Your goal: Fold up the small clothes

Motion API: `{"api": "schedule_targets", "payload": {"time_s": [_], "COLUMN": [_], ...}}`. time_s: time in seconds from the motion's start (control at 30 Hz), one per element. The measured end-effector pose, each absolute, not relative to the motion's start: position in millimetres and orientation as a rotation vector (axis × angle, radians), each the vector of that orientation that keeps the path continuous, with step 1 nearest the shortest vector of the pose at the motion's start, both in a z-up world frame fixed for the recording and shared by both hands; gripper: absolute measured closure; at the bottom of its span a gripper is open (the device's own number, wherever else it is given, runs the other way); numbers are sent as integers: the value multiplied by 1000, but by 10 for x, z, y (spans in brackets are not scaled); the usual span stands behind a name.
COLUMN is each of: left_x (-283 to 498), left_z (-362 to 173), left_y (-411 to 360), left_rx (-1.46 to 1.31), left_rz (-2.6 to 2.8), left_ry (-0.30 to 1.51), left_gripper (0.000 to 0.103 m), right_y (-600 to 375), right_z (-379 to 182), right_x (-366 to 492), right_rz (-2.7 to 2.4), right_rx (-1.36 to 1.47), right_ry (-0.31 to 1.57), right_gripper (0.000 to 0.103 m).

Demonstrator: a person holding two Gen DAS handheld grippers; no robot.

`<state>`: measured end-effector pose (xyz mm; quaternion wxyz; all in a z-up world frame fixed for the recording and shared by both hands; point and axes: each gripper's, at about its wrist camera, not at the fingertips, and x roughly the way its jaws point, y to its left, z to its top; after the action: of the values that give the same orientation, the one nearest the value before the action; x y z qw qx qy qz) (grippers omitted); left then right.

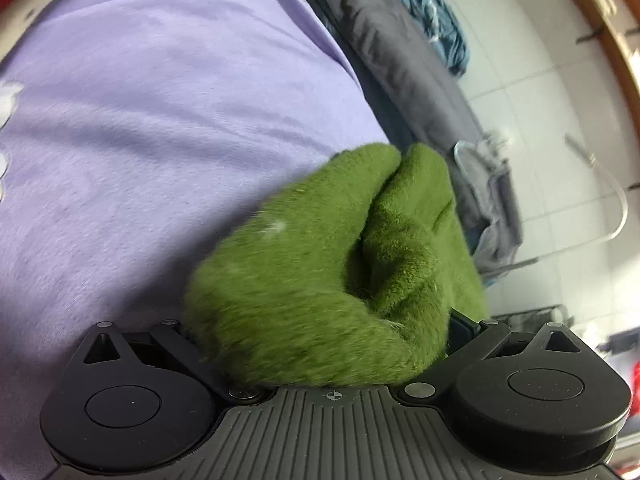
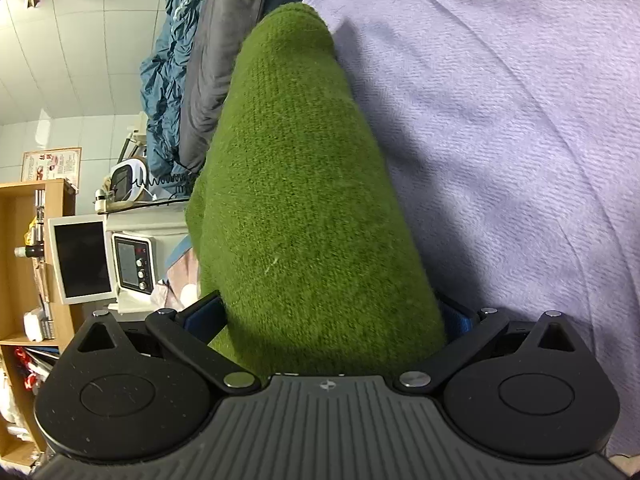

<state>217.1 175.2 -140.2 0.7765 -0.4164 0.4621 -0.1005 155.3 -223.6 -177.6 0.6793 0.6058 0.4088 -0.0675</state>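
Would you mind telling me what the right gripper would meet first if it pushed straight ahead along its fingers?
The right gripper would meet the green knitted garment at once: the cloth already fills the space between its fingers and runs forward along that line. Beyond it probably lies the lilac sheet, though depth is unclear.

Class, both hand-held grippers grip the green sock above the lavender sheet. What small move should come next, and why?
Probably lower the green sock flat onto the lavender sheet. The left hand-held gripper holds a bunched end, the right hand-held gripper the smoother end, so laying it flat should allow folding.
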Motion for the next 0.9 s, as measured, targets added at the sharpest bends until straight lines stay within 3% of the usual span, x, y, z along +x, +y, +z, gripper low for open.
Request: {"api": "schedule_targets", "payload": {"time_s": [0.1, 0.2, 0.27, 0.47, 0.9], "left_x": [2259, 2261, 2230, 2127, 1771], "left_z": [-1378, -1390, -1381, -1335, -783], "left_y": [1695, 1690, 1681, 1707, 1470], "left_rx": [-873, -897, -872, -867, -703], "left_rz": [-189, -162, -143, -163, -311], "left_ry": [1037, 1027, 1029, 1007, 989], "left_gripper": [0, 0, 0, 0, 0], "right_y": [-2179, -2133, -2133, -2091, -2114], "right_z": [-1747, -1731, -1739, -1633, -1122], "right_x": [1591, 1588, 1559, 1500, 1051], "right_rz": [-178, -201, -205, -207, -155], "right_rx": [1317, 1278, 1283, 1268, 1224], "right_ry": [917, 911, 909, 879, 842], "right_gripper": [2, 11, 25, 39, 43]}}
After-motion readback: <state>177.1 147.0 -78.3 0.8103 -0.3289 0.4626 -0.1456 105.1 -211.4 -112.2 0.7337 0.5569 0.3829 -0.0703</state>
